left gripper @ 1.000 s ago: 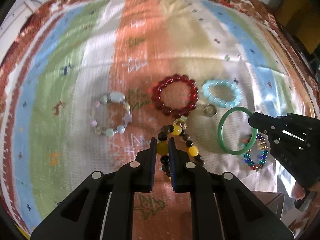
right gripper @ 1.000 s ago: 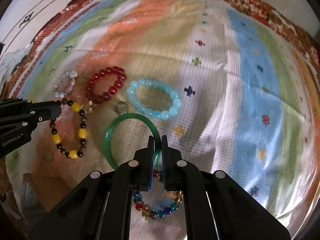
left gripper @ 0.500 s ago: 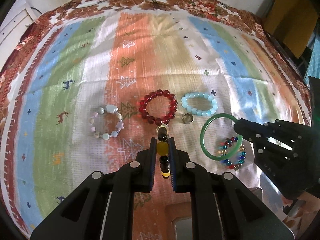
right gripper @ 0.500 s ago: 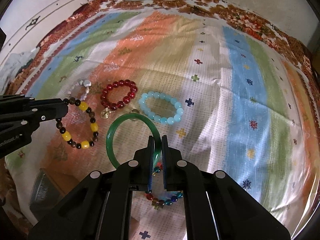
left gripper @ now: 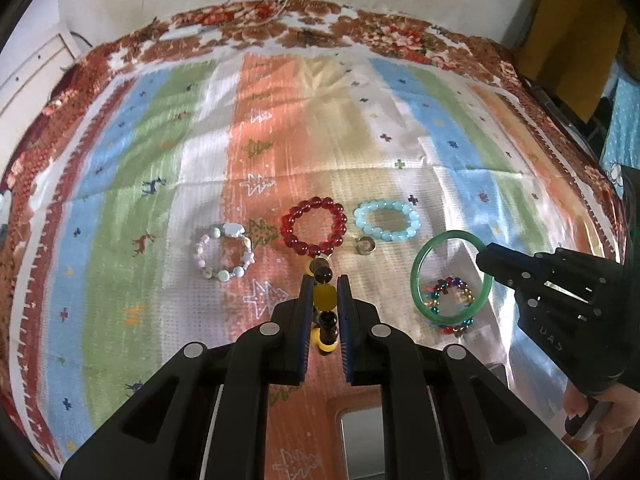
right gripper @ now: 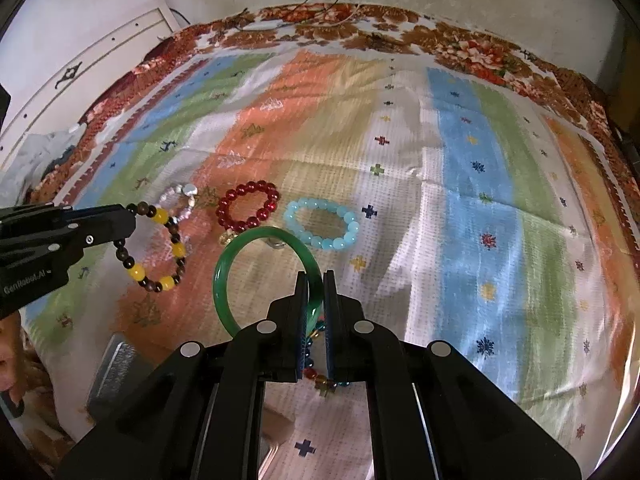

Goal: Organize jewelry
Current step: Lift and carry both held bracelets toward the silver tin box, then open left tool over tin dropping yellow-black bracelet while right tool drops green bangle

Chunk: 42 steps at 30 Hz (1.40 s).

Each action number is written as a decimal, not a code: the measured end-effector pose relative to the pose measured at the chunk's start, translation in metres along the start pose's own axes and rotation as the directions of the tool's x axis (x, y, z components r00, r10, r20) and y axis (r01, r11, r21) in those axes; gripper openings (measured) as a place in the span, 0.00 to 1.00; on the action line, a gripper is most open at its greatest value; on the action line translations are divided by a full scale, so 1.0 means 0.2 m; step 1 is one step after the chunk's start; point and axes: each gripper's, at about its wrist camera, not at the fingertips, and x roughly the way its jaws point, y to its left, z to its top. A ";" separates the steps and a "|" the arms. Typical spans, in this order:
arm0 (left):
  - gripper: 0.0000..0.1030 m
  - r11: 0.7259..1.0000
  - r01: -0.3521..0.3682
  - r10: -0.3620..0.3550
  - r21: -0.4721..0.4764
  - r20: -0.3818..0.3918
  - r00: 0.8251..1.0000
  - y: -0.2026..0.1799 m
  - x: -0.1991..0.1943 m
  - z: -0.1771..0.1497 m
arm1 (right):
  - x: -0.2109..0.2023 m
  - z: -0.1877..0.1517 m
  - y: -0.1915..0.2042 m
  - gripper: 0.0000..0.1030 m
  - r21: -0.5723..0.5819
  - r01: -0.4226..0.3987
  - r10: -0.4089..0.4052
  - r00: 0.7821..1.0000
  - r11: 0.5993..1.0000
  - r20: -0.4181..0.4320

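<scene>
Six bracelets and one ring (left gripper: 365, 245): left claw (left gripper: 325, 295) grips the yellow-and-brown bracelet (right gripper: 158, 249), right claw (right gripper: 316, 304) grips the green bangle (right gripper: 240, 252), both lifted; four bracelets lie on the striped cloth (left gripper: 320, 120).

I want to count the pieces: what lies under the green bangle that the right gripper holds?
Under the green bangle, seen through its ring, a multicoloured bead bracelet lies on the cloth. The right gripper covers part of that bracelet in its own view.
</scene>
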 end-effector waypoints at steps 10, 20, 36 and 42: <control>0.11 0.999 0.047 -0.049 0.023 0.087 0.995 -0.08 -0.18 -0.03 | -0.14 -0.05 0.03 0.08 -0.005 0.011 -0.011 0.998 1.000 0.063; 0.11 0.997 0.067 -0.071 0.036 0.139 0.988 -0.11 -0.28 -0.07 | -0.25 -0.10 0.07 0.08 -0.020 0.003 -0.001 0.993 1.000 0.120; 0.11 0.992 0.115 -0.124 0.056 0.188 0.974 -0.16 -0.44 -0.26 | -0.37 -0.23 0.12 0.08 -0.038 -0.032 0.037 0.989 0.999 0.142; 0.11 0.990 0.125 -0.135 0.063 0.186 0.973 -0.18 -0.46 -0.33 | -0.40 -0.30 0.15 0.08 -0.052 -0.040 0.046 0.990 0.998 0.135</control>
